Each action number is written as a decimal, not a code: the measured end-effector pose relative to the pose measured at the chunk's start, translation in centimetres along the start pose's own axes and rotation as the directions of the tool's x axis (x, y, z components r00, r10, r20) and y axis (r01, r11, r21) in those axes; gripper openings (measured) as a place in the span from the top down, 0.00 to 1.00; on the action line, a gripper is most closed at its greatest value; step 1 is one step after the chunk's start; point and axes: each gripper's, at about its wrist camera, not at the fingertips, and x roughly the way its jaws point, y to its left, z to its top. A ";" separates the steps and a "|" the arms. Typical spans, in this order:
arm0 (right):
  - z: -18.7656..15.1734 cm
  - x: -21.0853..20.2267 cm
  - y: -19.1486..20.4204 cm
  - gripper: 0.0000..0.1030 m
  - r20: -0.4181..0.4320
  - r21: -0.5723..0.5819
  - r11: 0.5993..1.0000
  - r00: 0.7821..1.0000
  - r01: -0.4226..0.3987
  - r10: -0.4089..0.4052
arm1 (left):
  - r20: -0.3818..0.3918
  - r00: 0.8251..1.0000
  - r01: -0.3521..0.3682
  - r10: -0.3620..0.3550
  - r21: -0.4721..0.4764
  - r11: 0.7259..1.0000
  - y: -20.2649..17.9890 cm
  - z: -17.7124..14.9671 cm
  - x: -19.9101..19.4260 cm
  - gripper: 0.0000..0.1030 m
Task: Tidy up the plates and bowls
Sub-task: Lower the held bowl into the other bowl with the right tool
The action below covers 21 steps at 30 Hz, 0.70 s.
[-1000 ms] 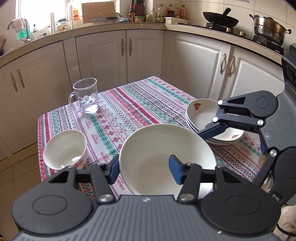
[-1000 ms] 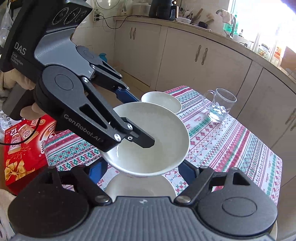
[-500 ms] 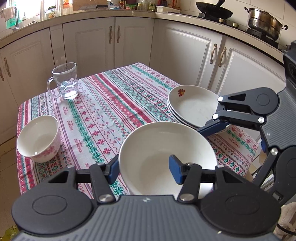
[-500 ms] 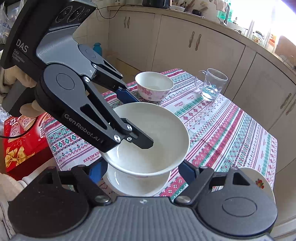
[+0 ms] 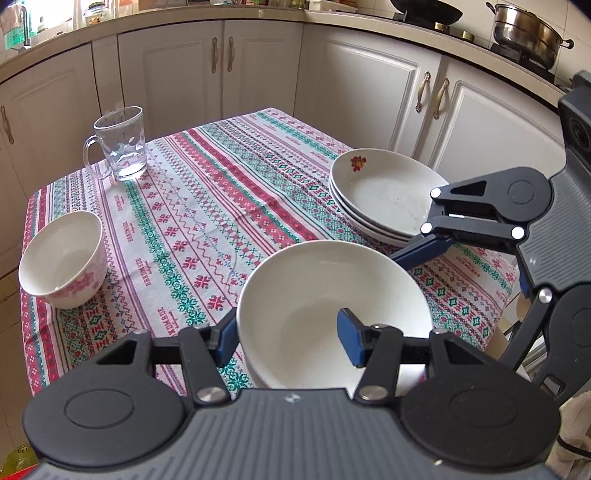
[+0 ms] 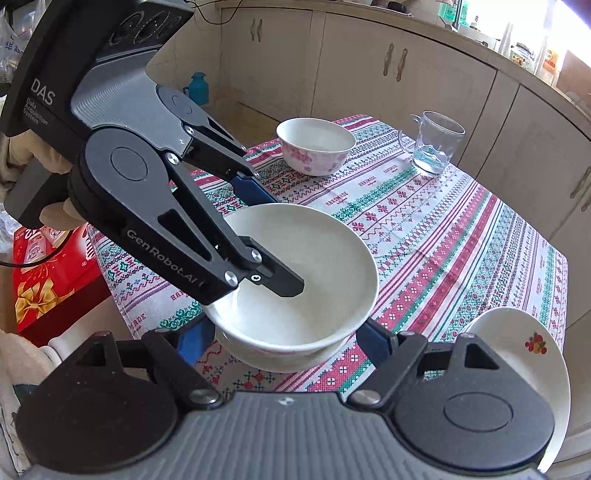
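On a patterned tablecloth [image 5: 229, 206] in a kitchen, the left gripper [image 5: 284, 338] pinches the rim of a white bowl [image 5: 328, 314], one blue finger outside the wall and the other inside, near the table's front edge; in the right wrist view the same bowl [image 6: 306, 280] sits nested in a second bowl [image 6: 280, 363] whose rim shows just beneath it, though whether the two touch cannot be told. The right gripper [image 6: 284, 336] stands wide, its blue fingers [image 6: 373, 338] spread to either side of the nested pair, with nothing gripped; seen from the left wrist, it reaches in from the right, one blue finger [image 5: 421, 251] just beside the held bowl's far rim. Behind that finger a stack of plates [image 5: 384, 195] lies near the right edge of the cloth, the top one bearing a small red fruit motif; part of it [image 6: 524, 354] also shows at the lower right of the right wrist view. A smaller bowl with pink flowers [image 5: 62, 266] stands upright at the left edge of the table, well apart from the others, and a glass mug [image 5: 120, 144] with a little water stands at the far left corner. White cabinets [image 5: 258, 62] line the walls, with a steel pot [image 5: 524, 26] on the stove at upper right and a red box [image 6: 48, 277] on the floor beside the table
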 end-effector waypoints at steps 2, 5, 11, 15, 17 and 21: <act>0.0 0.1 -0.1 0.16 -0.002 0.002 1.000 1.000 -0.002 0.002 | -0.003 1.000 -0.003 0.003 0.005 1.000 -0.1 0.0 0.2 0.47; -0.1 0.3 -0.2 0.16 -0.004 0.006 1.000 1.000 -0.003 0.003 | -0.003 1.000 -0.006 0.006 0.011 1.000 -0.1 -0.1 0.3 0.47; -0.2 0.6 -0.4 0.16 -0.007 0.017 1.000 1.000 -0.009 0.009 | -0.008 1.000 -0.007 0.007 0.006 1.000 0.1 -0.2 0.6 0.47; -0.2 0.6 -0.5 0.16 -0.002 0.025 1.000 1.000 -0.016 0.016 | -0.008 1.000 -0.001 0.001 0.002 1.000 0.2 -0.3 0.7 0.47; -0.2 0.7 -0.6 0.15 -0.002 0.030 0.999 1.000 -0.023 0.024 | -0.004 1.000 -0.001 0.001 0.003 1.000 0.2 -0.4 0.7 0.46; -0.5 0.8 -0.1 0.00 0.011 0.007 1.000 1.000 -0.005 0.005 | 0.006 1.000 -0.007 0.007 0.001 1.000 0.3 -0.7 0.5 0.39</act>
